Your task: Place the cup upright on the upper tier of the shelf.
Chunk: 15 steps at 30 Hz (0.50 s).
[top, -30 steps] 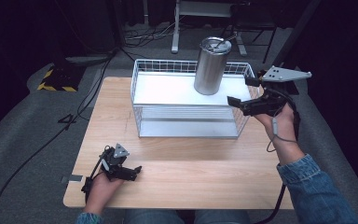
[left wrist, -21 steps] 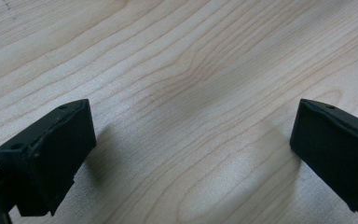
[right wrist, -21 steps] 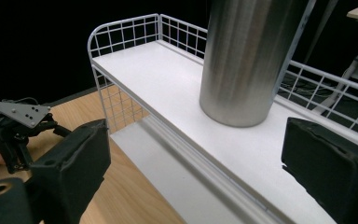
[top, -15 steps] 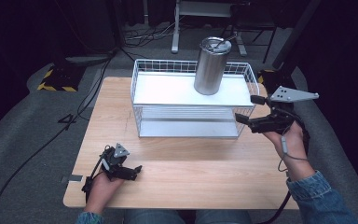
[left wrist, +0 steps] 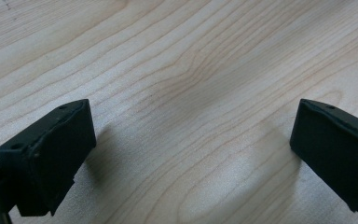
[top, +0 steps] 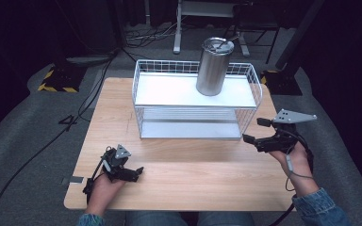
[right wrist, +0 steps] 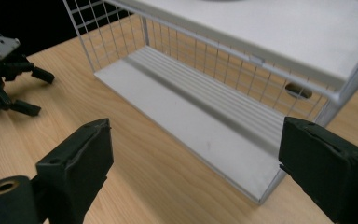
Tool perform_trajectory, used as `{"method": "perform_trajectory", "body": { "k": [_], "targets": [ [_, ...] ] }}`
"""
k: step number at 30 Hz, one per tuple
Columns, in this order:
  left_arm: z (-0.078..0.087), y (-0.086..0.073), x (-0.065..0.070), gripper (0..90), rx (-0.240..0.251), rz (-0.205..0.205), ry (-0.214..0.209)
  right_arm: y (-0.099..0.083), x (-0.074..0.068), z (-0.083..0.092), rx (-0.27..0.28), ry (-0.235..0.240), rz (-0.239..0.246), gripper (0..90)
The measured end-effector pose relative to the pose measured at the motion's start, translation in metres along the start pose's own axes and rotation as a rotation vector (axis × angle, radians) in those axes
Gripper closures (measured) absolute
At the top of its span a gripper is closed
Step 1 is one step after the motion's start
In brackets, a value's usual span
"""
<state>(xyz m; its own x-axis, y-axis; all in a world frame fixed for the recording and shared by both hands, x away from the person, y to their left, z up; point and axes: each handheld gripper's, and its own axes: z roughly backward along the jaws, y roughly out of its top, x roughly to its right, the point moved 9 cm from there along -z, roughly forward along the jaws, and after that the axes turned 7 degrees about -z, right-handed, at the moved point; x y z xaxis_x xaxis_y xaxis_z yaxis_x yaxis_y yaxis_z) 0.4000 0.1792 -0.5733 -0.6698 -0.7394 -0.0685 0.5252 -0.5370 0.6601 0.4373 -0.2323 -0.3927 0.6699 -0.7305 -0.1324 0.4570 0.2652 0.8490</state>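
A steel tumbler (top: 213, 66) with a lid stands upright on the top shelf of a white wire rack (top: 195, 101) at the back of the wooden table (top: 184, 174). My right gripper (top: 257, 131) hovers open at the rack's right front corner, empty, and its view looks into the rack's lower shelf (right wrist: 200, 126). My left gripper (top: 134, 170) rests open on the table at the front left, empty, with bare wood (left wrist: 191, 93) between its jaws. The left gripper (right wrist: 9, 81) also shows far off in the right gripper view.
Grey carpet surrounds the table. Cables (top: 70, 122) trail over the floor at the left, and a yellow-black striped box (top: 56, 80) sits beyond them. A desk frame (top: 207, 19) stands behind the rack.
My right gripper has drawn back from beside the tumbler, down and toward the person, to the rack's right front corner. The left gripper has stayed put.
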Motion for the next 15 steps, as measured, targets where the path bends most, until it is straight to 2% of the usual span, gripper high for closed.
{"method": "perform_trajectory", "body": {
  "k": [2,15],
  "targets": [
    [0.000,0.000,0.000,0.6,0.000,0.000,0.000,-0.015,0.005,-0.003,-0.020,-0.008,-0.019,10.2],
    [0.000,0.000,0.000,0.6,0.000,0.000,0.000,-0.070,0.016,-0.019,-0.080,-0.051,-0.070,10.2]
  ]
}}
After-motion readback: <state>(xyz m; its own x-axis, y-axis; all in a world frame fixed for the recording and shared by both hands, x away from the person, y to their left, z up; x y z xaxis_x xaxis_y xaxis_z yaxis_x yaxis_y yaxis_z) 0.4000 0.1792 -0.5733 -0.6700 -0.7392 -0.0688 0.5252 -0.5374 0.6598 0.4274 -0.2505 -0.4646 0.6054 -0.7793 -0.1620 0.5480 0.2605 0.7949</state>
